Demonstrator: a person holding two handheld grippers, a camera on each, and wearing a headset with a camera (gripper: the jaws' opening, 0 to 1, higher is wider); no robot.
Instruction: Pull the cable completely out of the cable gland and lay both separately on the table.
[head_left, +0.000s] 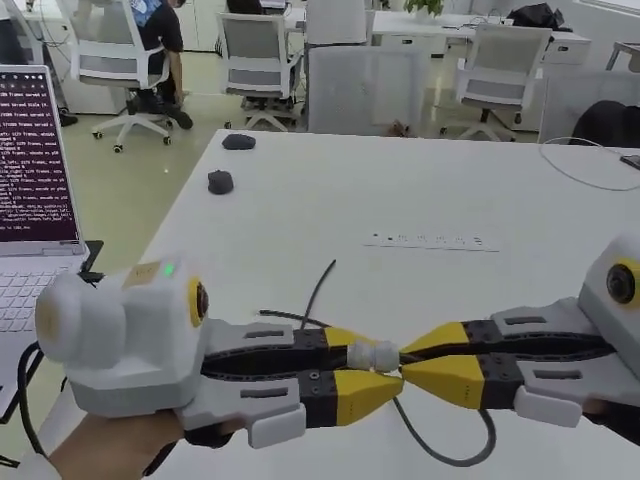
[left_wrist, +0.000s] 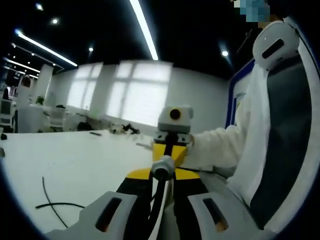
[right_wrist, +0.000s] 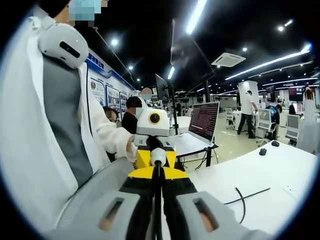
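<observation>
Over the white table (head_left: 420, 190), a white cable gland (head_left: 372, 355) sits between the yellow jaw tips of my left gripper (head_left: 378, 364), which is shut on it. A dark cable (head_left: 318, 293) passes through the gland and loops below it toward the table's front edge. My right gripper (head_left: 406, 362) meets it tip to tip and is shut on the cable just beside the gland. In the left gripper view the gland (left_wrist: 162, 167) sits at the tips of my left gripper (left_wrist: 162, 175), cable (left_wrist: 50, 205) trailing on the table. In the right gripper view my right gripper (right_wrist: 157, 171) pinches the cable (right_wrist: 157, 200) before the gland (right_wrist: 158, 156).
An open laptop (head_left: 35, 160) stands off the table's left side. Two small dark objects (head_left: 220, 181) lie at the far left of the table, a white power strip (head_left: 435, 241) at mid-table, a thin white cable (head_left: 580, 165) at the far right. Office chairs (head_left: 255, 50) and people stand beyond.
</observation>
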